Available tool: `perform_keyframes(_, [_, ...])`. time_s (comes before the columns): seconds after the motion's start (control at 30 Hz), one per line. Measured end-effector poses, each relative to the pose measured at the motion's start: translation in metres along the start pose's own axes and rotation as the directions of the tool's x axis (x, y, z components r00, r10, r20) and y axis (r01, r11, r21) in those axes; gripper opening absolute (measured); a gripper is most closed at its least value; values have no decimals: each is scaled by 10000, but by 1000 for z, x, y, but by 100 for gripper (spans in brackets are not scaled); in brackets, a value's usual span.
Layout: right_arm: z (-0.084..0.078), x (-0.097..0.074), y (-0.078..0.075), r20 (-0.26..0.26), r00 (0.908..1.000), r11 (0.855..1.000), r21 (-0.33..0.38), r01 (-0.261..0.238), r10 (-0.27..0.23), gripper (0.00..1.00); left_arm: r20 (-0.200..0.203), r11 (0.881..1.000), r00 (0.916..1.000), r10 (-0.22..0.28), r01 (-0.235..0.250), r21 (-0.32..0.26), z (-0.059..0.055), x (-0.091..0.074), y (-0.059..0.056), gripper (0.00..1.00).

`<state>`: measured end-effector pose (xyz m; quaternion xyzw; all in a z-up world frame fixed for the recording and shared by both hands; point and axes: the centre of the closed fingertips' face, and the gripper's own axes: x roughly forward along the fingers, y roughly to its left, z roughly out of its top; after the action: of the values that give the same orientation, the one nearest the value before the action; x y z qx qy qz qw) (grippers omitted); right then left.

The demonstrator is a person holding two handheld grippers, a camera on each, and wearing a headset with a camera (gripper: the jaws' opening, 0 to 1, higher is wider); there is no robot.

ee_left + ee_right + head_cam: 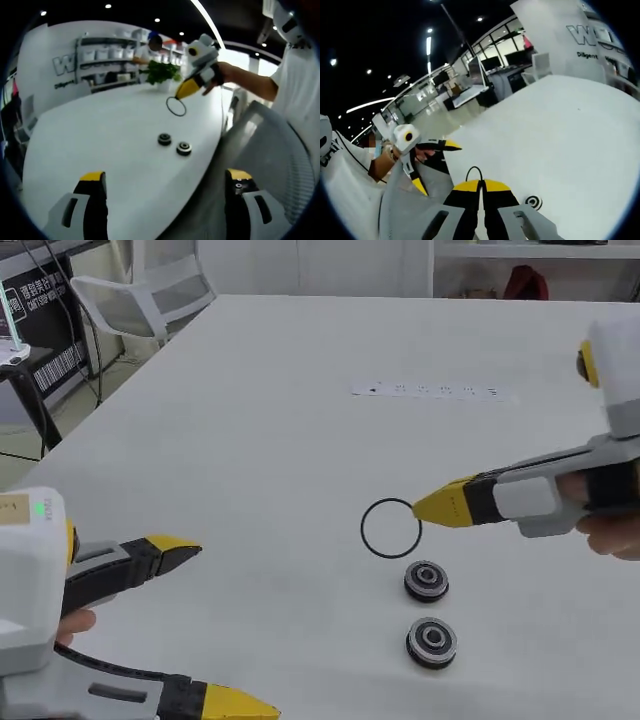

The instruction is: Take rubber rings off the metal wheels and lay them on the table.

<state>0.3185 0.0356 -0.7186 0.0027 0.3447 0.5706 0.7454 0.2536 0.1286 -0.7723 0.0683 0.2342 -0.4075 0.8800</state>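
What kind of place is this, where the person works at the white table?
Probably an open office or showroom: a large white table with a power strip, a mesh office chair beside it, and wall shelves holding white bins.

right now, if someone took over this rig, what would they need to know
Left gripper: open, holding nothing, over the table.
Right gripper: shut on a ring, pinched at its tip, just beyond the wheels.
Far wheel and near wheel: flat on the table, close together, clear of both grippers.
Done: one ring off, not yet released.
Left: lay this ring down, then check both wheels. Their rims are dark, and I cannot tell whether rings remain on them.
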Motion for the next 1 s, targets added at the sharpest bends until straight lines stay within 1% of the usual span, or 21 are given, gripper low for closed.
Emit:
perform_keyframes(0.2, [-3, 26, 3, -581, 9981, 9997, -106, -224, 217, 0, -9, 9999, 10000, 80, -80, -86, -1, -1, 2, 100])
perform_keyframes(0.3, [-7, 38, -1, -869, 9959, 9996, -114, -252, 242, 0, 47, 9999, 9999, 132, -131, -93, 0, -1, 3, 100])
perform_keyframes(0.47, [-20, 55, -3, -1396, 9900, 9997, -108, -228, 211, 0, -38, 9999, 9999, 122, -122, -111, -2, -1, 2, 100])
perform_keyframes(0.53, [-24, 59, -5, -1504, 9885, 9998, -120, -185, 165, 0, -50, 9998, 9998, 166, -167, -67, -2, -1, 3, 100])
perform_keyframes(0.73, [-38, 71, -14, -1689, 9856, 9998, 204, 29, 6, 0, -40, 9998, 9998, 213, -213, -67, -2, -1, 4, 100])
perform_keyframes(0.8, [-42, 73, -18, -1747, 9846, 9992, 373, 119, -52, 0, -29, 9997, 9997, 230, -230, -64, -2, -1, 4, 100])
perform_keyframes(0.9, [-48, 77, -24, -1735, 9848, 9964, 808, 256, -112, 0, -27, 9996, 9996, 269, -269, -82, -2, -1, 5, 100])
perform_keyframes(1.0, [-54, 80, -29, -1771, 9840, 9943, 1008, 362, -179, 0, -33, 9996, 9996, 270, -270, -90, -3, -1, 5, 100])
